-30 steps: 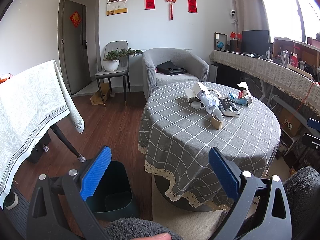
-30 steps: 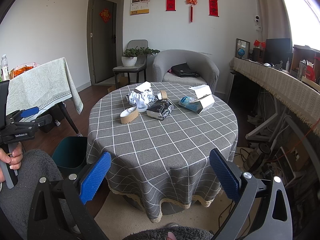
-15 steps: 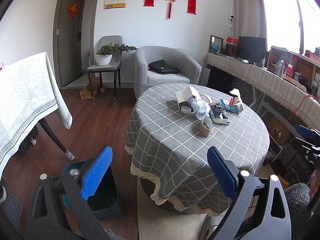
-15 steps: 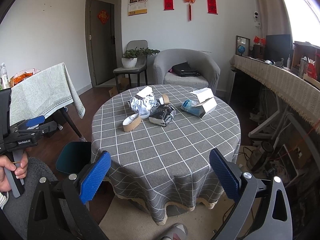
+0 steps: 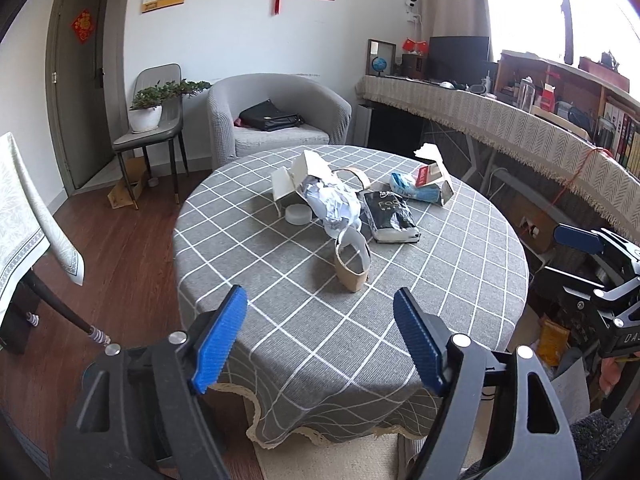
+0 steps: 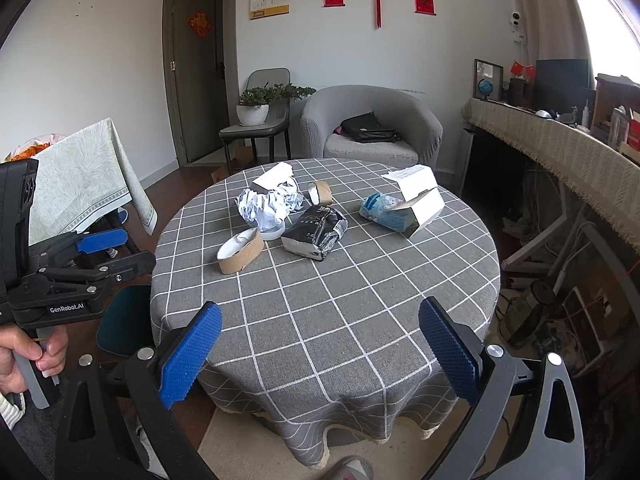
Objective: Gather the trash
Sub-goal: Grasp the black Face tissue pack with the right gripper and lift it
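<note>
Grey checked tablecloth (image 6: 340,312) carried the trash: crumpled white paper (image 6: 266,206), brown cardboard ring (image 6: 240,252), black pouch (image 6: 316,232), clustered mid-table. I kept my right gripper (image 6: 320,354) open, empty; my left gripper (image 5: 320,338) was closing on nothing, short of the pile.

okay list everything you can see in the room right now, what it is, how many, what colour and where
round table: one, grey checked cloth, centre
tape rolls: two, brown card, one near the table's front, one behind the paper
crumpled paper: one, white, mid-table
black packet: one, beside the paper
open boxes: two, white, one far side, one behind the paper
blue wrapper: one, against the far box
bin: one, dark green, floor beside the table
armchair: one, grey, black bag on the seat
potted plant: one, on a grey chair
left gripper: blue pads, closing, nothing between them
right gripper: blue pads, open, empty
</note>
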`<state>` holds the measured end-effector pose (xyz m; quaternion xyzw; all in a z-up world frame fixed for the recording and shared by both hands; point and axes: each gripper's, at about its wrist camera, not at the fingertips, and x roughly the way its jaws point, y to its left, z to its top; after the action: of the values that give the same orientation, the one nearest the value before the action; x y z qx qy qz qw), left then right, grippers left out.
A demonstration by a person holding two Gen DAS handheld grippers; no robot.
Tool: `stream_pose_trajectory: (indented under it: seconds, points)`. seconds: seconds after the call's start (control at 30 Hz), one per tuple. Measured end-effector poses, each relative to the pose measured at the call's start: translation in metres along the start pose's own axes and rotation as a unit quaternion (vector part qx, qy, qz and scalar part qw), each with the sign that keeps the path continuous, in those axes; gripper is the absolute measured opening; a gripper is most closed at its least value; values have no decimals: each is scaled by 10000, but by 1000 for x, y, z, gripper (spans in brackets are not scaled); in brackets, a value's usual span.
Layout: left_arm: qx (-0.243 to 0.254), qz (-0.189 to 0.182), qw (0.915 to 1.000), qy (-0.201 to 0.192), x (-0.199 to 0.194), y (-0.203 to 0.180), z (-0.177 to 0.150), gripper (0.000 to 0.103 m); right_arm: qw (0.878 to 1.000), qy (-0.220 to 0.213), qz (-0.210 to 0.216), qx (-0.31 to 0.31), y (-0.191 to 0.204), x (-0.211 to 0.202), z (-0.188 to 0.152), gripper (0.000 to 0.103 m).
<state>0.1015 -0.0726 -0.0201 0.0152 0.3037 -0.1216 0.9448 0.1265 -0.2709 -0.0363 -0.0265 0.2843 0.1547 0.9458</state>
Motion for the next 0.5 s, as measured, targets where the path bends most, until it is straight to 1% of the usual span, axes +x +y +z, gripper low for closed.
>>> stream_pose_trajectory:
  seconds: [0.1, 0.27, 0.37, 0.43, 0.47, 0.5]
  points:
    - [94, -113, 9998, 121, 23, -9, 3, 71, 10000, 34, 56, 46, -5, 15, 5, 100]
    - [76, -198, 9994, 260, 54, -14, 13, 69, 9998, 84, 136, 120, -13, 39, 16, 99]
    - [69, -246, 9987, 438, 75, -15, 17, 60, 9994, 149, 171, 266, -19, 55, 26, 99]
    - [15, -303, 9983, 489, 84, -14, 20, 59, 9993, 185, 147, 298, -20, 65, 33, 99]
    - [-20, -338, 9982, 501, 87, -13, 21, 57, 9993, 217, 125, 295, -19, 70, 37, 99]
    - [-52, -369, 9979, 524, 89, -12, 22, 52, 9992, 247, 86, 288, -18, 76, 40, 99]
